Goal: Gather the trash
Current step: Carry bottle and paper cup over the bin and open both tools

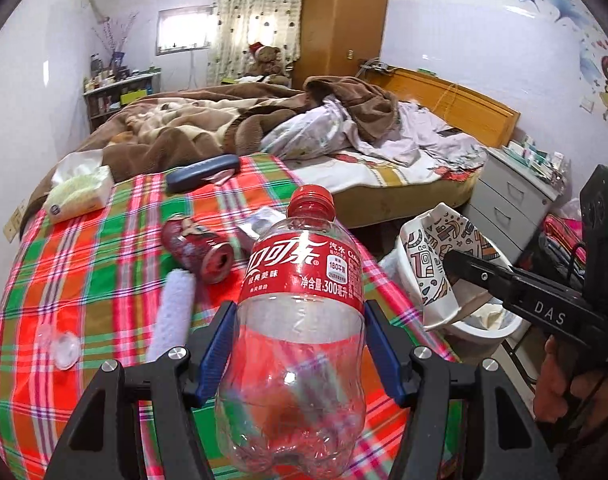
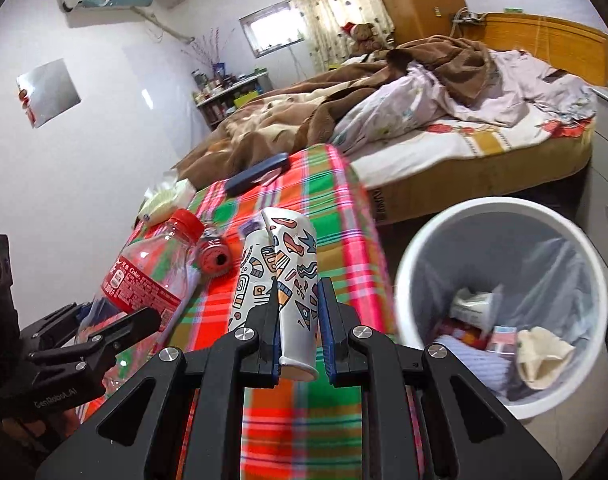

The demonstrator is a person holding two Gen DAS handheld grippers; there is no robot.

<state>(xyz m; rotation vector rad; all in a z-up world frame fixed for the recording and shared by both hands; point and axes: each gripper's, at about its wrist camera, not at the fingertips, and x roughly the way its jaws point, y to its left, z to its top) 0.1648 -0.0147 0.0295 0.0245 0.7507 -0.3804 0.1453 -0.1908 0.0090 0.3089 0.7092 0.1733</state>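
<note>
Right wrist alone shows trash inside bin (image 2: 416, 264).

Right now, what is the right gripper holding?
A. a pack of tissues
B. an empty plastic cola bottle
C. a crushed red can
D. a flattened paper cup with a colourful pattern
D: in the right wrist view the right gripper is shut on the flattened paper cup, while the cola bottle is in the left gripper.
</note>
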